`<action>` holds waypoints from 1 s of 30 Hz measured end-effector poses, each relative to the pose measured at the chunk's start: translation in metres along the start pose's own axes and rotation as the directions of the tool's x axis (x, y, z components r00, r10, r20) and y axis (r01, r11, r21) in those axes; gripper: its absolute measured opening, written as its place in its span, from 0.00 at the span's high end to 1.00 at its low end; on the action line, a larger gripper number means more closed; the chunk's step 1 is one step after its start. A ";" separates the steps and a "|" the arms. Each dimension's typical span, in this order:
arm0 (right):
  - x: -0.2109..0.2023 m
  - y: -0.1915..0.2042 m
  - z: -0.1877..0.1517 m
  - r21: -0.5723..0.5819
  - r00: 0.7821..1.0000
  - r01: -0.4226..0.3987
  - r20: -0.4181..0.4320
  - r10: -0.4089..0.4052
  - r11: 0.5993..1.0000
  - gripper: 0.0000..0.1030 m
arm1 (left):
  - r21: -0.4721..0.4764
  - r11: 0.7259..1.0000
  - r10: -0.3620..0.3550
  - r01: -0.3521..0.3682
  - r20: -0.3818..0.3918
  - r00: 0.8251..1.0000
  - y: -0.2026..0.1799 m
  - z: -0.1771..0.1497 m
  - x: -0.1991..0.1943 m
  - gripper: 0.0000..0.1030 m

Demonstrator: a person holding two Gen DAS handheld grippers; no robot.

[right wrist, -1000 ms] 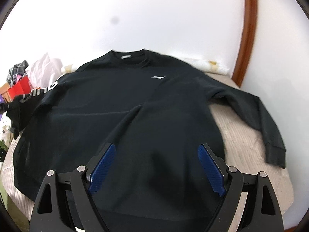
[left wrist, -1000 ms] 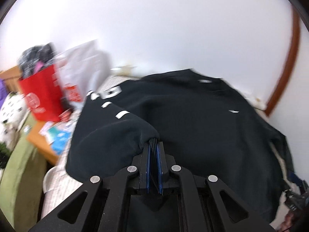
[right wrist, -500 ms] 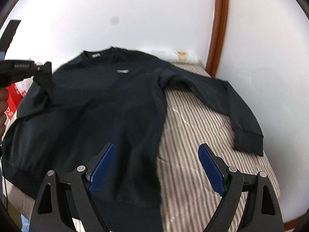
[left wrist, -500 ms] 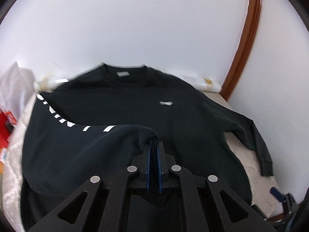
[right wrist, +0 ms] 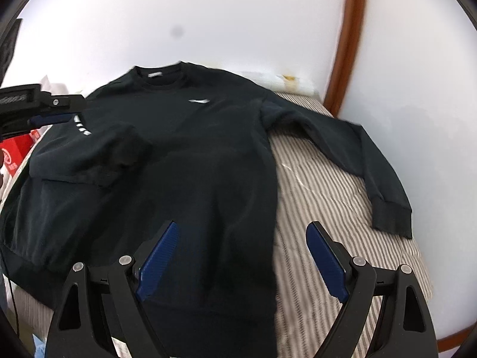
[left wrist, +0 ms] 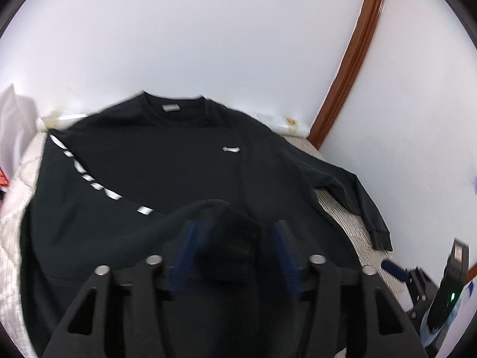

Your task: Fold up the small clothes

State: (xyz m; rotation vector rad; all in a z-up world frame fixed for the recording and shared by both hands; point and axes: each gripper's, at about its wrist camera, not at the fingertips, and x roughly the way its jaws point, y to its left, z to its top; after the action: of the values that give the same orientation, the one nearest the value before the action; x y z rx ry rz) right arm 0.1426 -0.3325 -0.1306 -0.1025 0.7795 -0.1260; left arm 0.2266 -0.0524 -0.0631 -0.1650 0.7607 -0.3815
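Sweatshirt (right wrist: 193, 155) lies flat on the striped bed (right wrist: 322, 197), its printed sleeve (left wrist: 98, 185) folded across the chest. Your left gripper (left wrist: 235, 247) gapes, cuff (left wrist: 229, 238) loose between its fingers; your right gripper (right wrist: 241, 256) hovers spread, ready for the 2nd sleeve (right wrist: 357, 155).

Striped bed cover (right wrist: 322, 191); white wall (right wrist: 226, 18) with brown wooden trim (right wrist: 347, 41); red bag (right wrist: 15, 152) (far left, partly hidden); white bag (left wrist: 13, 125).
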 end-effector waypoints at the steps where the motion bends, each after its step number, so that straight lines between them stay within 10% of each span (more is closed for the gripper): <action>1: -0.003 0.007 0.003 -0.011 1.000 -0.005 0.009 0.005 1.000 0.16 | -0.005 1.000 0.007 -0.007 0.011 1.000 0.007 0.001 -0.007 0.45; 6: -0.002 0.041 0.023 -0.043 0.998 -0.047 0.031 0.048 0.998 0.20 | -0.052 0.990 0.133 -0.131 0.034 0.991 0.061 -0.008 -0.036 0.35; 10: 0.011 0.063 0.034 -0.052 0.998 -0.061 0.025 0.062 0.997 0.60 | -0.114 0.958 0.264 -0.263 0.002 0.964 0.120 -0.029 -0.051 0.34; 18: 0.039 0.088 0.046 -0.008 0.992 -0.111 -0.057 0.110 0.994 0.53 | -0.093 0.899 0.418 -0.428 -0.110 0.902 0.188 -0.082 -0.057 0.33; 21: 0.043 0.096 0.051 0.005 0.990 -0.129 -0.056 0.129 0.992 0.38 | -0.091 0.897 0.421 -0.432 -0.122 0.899 0.196 -0.090 -0.052 0.32; 30: 0.074 0.129 0.066 0.025 0.973 -0.204 -0.107 0.206 0.979 0.35 | -0.078 0.923 0.366 -0.377 -0.124 0.922 0.195 -0.102 -0.044 0.26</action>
State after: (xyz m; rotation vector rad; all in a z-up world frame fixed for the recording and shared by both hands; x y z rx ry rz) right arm 0.2507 -0.2137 -0.1533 -0.0011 0.8939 0.0594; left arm 0.1797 0.1433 -0.1629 -0.0908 0.8984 0.0111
